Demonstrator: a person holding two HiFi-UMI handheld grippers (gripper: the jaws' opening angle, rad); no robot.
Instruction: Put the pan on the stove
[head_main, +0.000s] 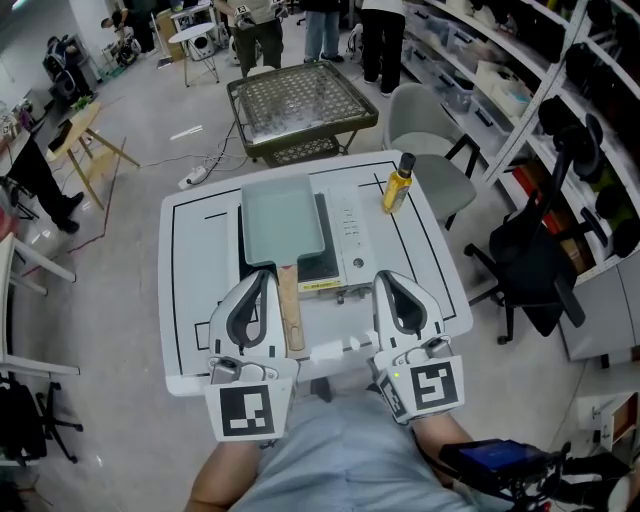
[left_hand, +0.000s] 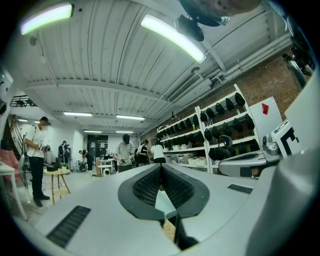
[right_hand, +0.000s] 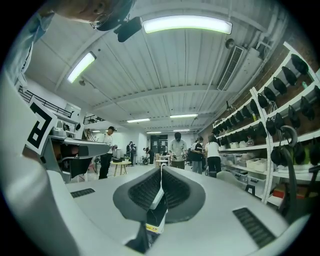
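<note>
At the near edge of the table (head_main: 190, 300) both grippers lie level and point away from the person. The left gripper (head_main: 265, 277) has its jaws pressed together with nothing between them, and the right gripper (head_main: 386, 279) is the same. Between them stays a free strip of table. The wooden handle (head_main: 289, 312) runs along this strip, just beside the left gripper, and goes over the front edge of the stove (head_main: 347, 238).

The pan (head_main: 283, 218) sits on the left part of the stove, and its far rim reaches about to the far edge of the stove. Bare table is left on both sides of the stove, and the right side is wider. A bottle (head_main: 398, 184) stands near the far right corner.

Behind the far edge a wire table (head_main: 300, 100) stands close. A grey chair (head_main: 432, 150) is at the right corner, and people stand further away.
</note>
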